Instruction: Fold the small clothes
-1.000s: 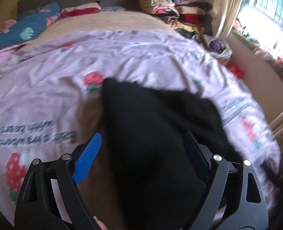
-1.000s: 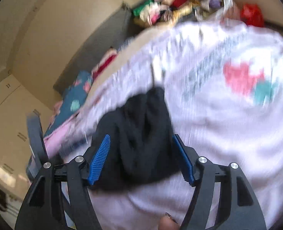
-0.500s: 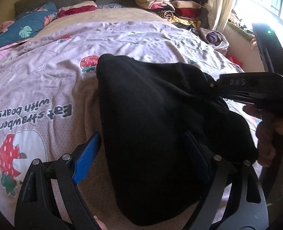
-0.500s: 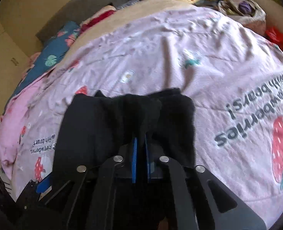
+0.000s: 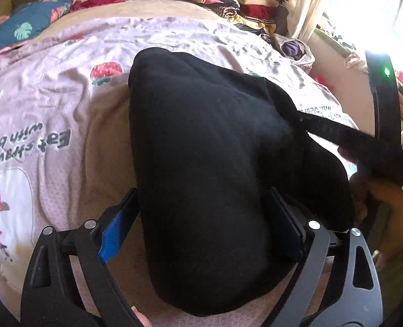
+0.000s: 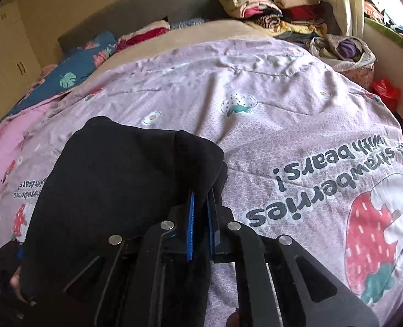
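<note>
Garment [image 5: 207, 163] lies on the printed bedsheet [image 5: 65, 103], spread between the left gripper's [image 5: 201, 229] fingers. Right gripper [image 6: 200, 218] at the garment's right edge, fabric between its pads. Stack of folded clothes [image 6: 272, 8] at bed's far right corner, a bag of clothes [image 6: 343, 49] just before it. Pillow [image 6: 76, 70] far left. Cabinet [image 6: 5, 62] behind, left.

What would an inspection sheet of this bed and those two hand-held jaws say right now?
Surface: pink strawberry-print quilt, wrinkled.
Job's things: one black garment lying on the quilt.
Clutter: stack of folded clothes at the far end; bag of clothes beside it.
Grippers: left gripper jaws opening, straddling the garment without pinching it; right gripper jaws shut on a garment fold.
Cables: nothing seen.
Surroundings: curtain, bright window, cupboards.
</note>
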`<state>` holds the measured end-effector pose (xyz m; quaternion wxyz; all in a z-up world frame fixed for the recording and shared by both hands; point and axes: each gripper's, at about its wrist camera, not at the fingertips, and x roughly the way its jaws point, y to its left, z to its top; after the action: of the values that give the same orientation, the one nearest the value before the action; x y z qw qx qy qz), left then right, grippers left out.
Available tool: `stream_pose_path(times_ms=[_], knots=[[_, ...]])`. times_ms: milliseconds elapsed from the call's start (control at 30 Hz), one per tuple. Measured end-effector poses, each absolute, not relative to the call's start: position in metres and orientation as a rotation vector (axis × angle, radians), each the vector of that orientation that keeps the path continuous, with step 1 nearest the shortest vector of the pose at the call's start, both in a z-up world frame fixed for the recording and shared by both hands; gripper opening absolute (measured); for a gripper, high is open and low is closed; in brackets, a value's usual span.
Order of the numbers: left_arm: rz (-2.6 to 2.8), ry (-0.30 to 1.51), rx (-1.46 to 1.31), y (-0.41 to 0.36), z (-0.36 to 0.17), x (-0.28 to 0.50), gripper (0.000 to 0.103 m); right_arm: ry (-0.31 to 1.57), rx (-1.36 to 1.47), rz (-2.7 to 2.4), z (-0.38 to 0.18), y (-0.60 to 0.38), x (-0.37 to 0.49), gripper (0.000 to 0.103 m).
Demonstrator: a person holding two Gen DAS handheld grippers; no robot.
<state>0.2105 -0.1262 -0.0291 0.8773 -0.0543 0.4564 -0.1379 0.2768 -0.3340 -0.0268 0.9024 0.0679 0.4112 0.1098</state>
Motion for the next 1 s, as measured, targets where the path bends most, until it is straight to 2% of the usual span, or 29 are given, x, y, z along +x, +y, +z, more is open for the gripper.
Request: stream_pose_path(times_ms=[33, 100, 300, 400, 433, 567, 633, 667, 700, 833, 1000], knots=[[-0.288, 0.954, -0.112, -0.126, -0.029, 0.211, 0.084, 0.843, 0.135, 0.215, -0.026, -0.334, 0.275, 0.015], [-0.284, 0.952, -0.104, -0.126, -0.028, 0.21, 0.084, 0.834, 0.151, 0.182, -0.021, -0.339, 0.267, 0.035], [-0.277, 0.941, -0.12, -0.121, -0.027, 0.204, 0.084, 0.77, 0.386, 0.214, -0.006, -0.373, 0.217, 0.049], [-0.271, 0.931, -0.124, -0.119, -0.026, 0.199, 0.084, 0.774, 0.476, 0.261, -0.006, -0.381, 0.194, 0.065], [-0.269, 0.929, -0.126, -0.118, -0.026, 0.198, 0.084, 0.779, 0.503, 0.272, -0.007, -0.382, 0.19, 0.066], [-0.262, 0.922, -0.122, -0.117, -0.023, 0.193, 0.084, 0.826, 0.537, 0.308, -0.017, -0.377, 0.185, 0.066], [-0.26, 0.921, -0.123, -0.117, -0.022, 0.192, 0.084, 0.855, 0.519, 0.33, -0.022, -0.368, 0.188, 0.061], [-0.259, 0.92, -0.123, -0.117, -0.021, 0.191, 0.084, 0.862, 0.51, 0.337, -0.023, -0.364, 0.187, 0.046], [-0.258, 0.919, -0.123, -0.117, -0.021, 0.188, 0.084, 0.865, 0.499, 0.338, -0.023, -0.361, 0.187, 0.021], [-0.264, 0.914, -0.13, -0.115, -0.018, 0.187, 0.084, 0.836, 0.457, 0.319, -0.018, -0.358, 0.183, 0.015], [-0.273, 0.914, -0.121, -0.114, -0.015, 0.182, 0.084, 0.847, 0.35, 0.256, -0.026, -0.349, 0.181, 0.018]])
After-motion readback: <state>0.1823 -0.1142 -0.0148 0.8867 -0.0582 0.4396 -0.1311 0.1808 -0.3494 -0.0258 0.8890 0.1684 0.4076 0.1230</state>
